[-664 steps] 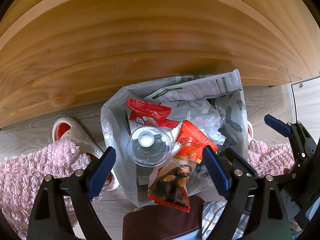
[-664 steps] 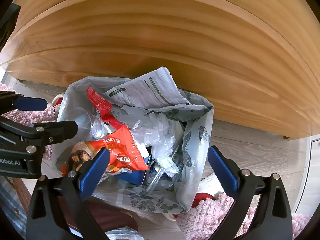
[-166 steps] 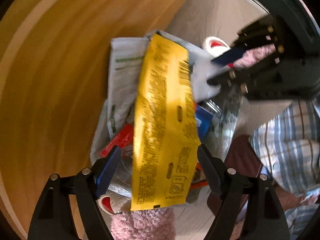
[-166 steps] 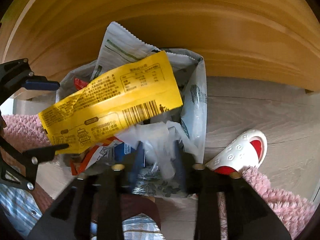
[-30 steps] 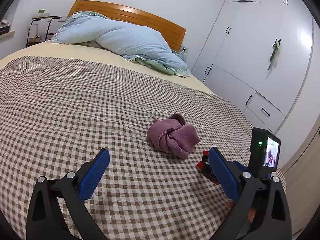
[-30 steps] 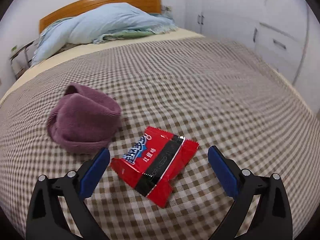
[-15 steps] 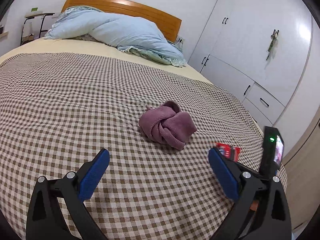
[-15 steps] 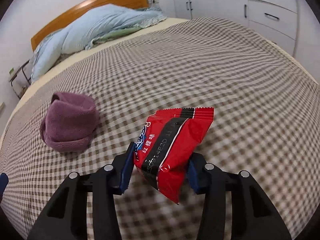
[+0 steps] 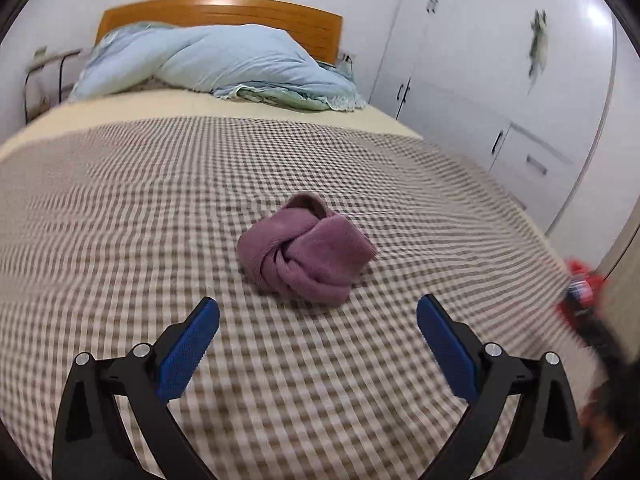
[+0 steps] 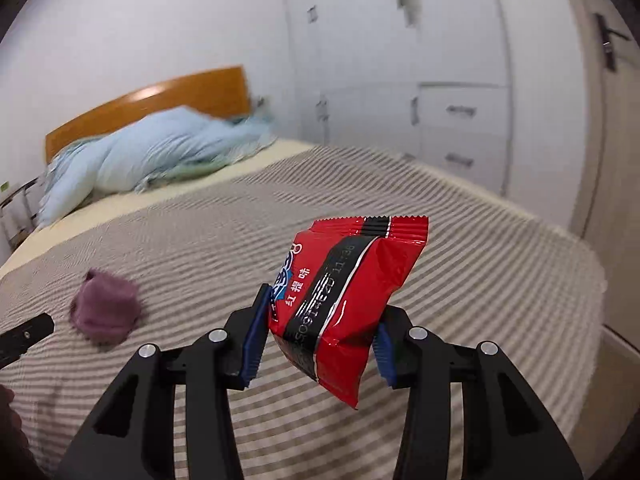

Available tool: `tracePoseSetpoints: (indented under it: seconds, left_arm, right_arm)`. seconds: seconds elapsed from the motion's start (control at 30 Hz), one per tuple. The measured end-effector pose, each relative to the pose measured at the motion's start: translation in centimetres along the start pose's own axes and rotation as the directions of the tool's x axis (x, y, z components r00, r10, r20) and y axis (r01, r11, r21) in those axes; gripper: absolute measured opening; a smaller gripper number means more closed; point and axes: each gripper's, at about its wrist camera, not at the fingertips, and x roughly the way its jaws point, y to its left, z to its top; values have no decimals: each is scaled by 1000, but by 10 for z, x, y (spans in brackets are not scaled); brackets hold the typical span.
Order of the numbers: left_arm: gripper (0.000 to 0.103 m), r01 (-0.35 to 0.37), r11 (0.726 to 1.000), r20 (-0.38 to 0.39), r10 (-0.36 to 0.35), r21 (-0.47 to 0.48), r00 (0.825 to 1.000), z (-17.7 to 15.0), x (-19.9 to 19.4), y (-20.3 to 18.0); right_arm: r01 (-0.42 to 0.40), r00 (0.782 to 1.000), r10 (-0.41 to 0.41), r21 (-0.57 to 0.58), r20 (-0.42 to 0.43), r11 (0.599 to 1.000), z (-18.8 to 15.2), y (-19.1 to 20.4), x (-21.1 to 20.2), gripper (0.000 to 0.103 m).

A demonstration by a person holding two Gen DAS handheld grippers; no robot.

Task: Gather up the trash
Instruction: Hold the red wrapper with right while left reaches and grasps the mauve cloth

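Observation:
A red snack packet (image 10: 344, 296) with a black stripe is pinched between the blue pads of my right gripper (image 10: 320, 328), lifted above the checked bedspread (image 10: 200, 248). From the left wrist view the same packet (image 9: 582, 286) shows as a red blur at the far right edge of the bed. My left gripper (image 9: 318, 334) is open and holds nothing; it hovers over the bedspread (image 9: 120, 220) just short of a knotted purple cloth (image 9: 306, 248). That purple cloth (image 10: 106, 308) lies to the left in the right wrist view.
A bunched light-blue duvet (image 9: 216, 68) lies against the wooden headboard (image 9: 224, 10) at the bed's far end. White wardrobe doors and drawers (image 10: 420, 80) run along the right wall. The tip of the left gripper (image 10: 24, 334) pokes in at the left edge.
My right gripper has lifted the red packet off the bedspread and pulled it back to the right. The left gripper has turned so the purple cloth now sits centred ahead of it.

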Motion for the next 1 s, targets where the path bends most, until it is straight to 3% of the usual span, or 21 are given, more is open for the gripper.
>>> tracePoseSetpoints:
  seconds: [0.1,0.23,0.5,0.53,0.6,0.63,0.67,0.73,1.0]
  left_arm:
    - [96,-38,996,-56,43,86,998,12,34,-9]
    - [96,-51,992,-94,62,116,994,19,64,-12]
    - [95,-151,976,-178,178,157,968,28,118,-12]
    - [89,-143,978,-210,174,152,962,26,123,-10]
    - [65,-144,971,-188,180,189,966,24,119,-14]
    - [29,-146,970,-173,181,196,968,25,115,-15]
    - [24,-164,968,-157,194,188,968,26,109,-14]
    - [21,-126,980,-143,148,156,979,26,96,-10]
    - [20,-87,991,-56,93,105,994,25,44,0]
  right_arm:
    - [37,999,-37,44,-6,998,2,-27,7,45]
    - [86,996,-83,99,-40,991,3,-58,22,45]
    - [81,996,-78,89,-38,993,3,-56,27,45]
    - [77,997,-74,81,-36,994,2,-54,27,45]
    - [72,997,-70,63,-36,995,1,-50,29,45]
    - [71,997,-69,57,-37,996,0,-48,29,45]
    - [69,997,-67,53,-38,996,-1,-46,29,45]
    - [62,997,-59,53,-44,997,-2,-44,29,45]
    - [41,999,-41,3,-20,999,-7,-30,21,45]
